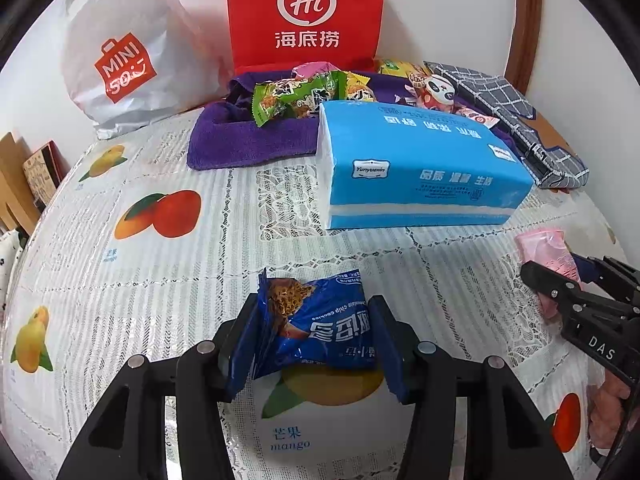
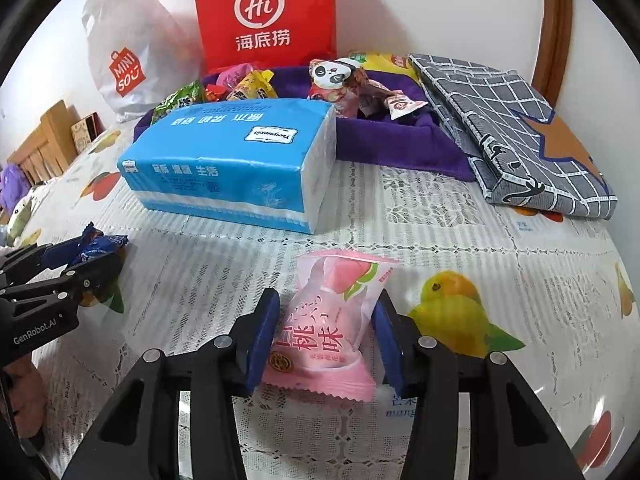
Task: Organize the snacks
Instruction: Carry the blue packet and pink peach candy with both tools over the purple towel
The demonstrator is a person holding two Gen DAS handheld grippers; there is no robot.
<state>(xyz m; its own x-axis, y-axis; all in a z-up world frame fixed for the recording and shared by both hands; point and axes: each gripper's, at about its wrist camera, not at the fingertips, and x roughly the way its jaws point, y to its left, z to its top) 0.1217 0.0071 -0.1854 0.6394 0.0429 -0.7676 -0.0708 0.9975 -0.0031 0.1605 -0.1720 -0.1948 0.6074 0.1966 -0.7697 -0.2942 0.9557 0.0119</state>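
Left wrist view, lower centre: the left claw (image 1: 316, 344) holds a blue cookie pack (image 1: 320, 324) between its pads, over the tabletop (image 1: 160, 280). The pack is pinched across its crinkled film; in my judgement it could slip or twist loose if swung fast, since the wrapper is slick and partly bunched at the left pad.

Right wrist view, lower centre: the right claw (image 2: 326, 336) holds a pink peach snack (image 2: 332, 324) in like manner, its sealed lower edge hanging free. The soft content may be crushed by a tighter squeeze.

Upper centre of both views: a purple tray (image 1: 240, 148) already carries several wrapped snacks (image 1: 296, 96), and is the probable goal. A blue tissue pack (image 1: 416, 168) lies directly in front of it, between both claws and the tray; either load must be lifted over it or carried round, or it may catch the pack's edge.

Surroundings: a white bag (image 1: 128, 56) at upper left, a red bag (image 1: 306, 12) behind the tray, a checked cloth (image 2: 516, 128) at right, touching the tray's side.
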